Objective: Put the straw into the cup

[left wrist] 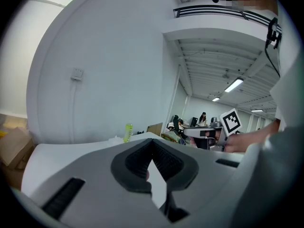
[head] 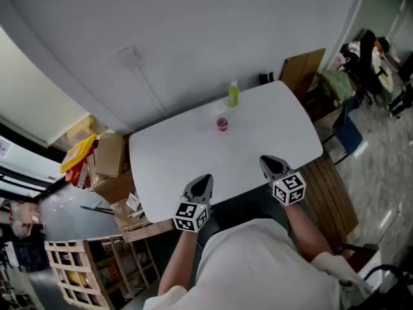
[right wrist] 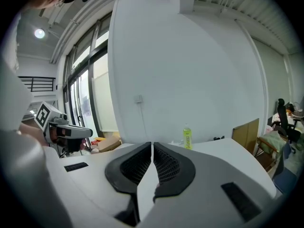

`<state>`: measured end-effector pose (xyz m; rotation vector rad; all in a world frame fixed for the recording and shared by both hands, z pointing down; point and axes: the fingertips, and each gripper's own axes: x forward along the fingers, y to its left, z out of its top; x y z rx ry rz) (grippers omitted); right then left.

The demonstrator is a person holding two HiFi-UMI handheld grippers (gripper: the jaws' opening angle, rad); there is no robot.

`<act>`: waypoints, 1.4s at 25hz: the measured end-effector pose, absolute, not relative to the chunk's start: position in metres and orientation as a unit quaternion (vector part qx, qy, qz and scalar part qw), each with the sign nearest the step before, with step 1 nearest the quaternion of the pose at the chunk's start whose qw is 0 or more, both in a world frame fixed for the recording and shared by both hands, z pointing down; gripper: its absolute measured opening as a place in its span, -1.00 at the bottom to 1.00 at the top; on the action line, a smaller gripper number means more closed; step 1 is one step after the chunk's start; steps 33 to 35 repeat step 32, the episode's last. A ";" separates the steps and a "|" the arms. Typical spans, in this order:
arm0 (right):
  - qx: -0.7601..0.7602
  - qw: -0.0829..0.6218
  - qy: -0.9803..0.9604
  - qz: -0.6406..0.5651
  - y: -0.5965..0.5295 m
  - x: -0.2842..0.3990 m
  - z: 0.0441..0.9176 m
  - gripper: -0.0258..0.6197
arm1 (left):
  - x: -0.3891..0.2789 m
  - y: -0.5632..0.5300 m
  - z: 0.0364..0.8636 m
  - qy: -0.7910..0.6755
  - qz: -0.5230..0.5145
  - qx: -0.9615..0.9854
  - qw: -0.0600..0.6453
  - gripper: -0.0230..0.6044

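My left gripper and right gripper hover clenched and empty over the white table's near edge. The small cup stands mid-table near a green bottle; I cannot make out the straw. I expect it to be light and crushable, so I would pinch it gently mid-length.

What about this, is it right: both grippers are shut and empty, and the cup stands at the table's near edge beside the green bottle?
Not quite: the head view shows the cup toward the far edge of the table, not the near one. It stands beside the green bottle, and the left gripper and right gripper are shut and empty.
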<state>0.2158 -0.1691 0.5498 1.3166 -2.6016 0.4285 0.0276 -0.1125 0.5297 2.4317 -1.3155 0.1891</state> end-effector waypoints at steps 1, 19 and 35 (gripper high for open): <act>0.446 0.093 -0.878 0.146 -0.170 0.219 0.549 -0.79 | 0.029 -0.112 0.529 -0.473 0.064 0.859 0.186 -0.92; 0.399 0.094 -0.903 0.129 -0.178 0.229 0.532 -0.81 | 0.060 -0.127 0.521 -0.515 0.047 0.835 0.187 -0.92; 0.390 0.099 -0.908 0.121 -0.189 0.234 0.526 -0.80 | 0.067 -0.128 0.521 -0.526 0.047 0.827 0.191 -0.92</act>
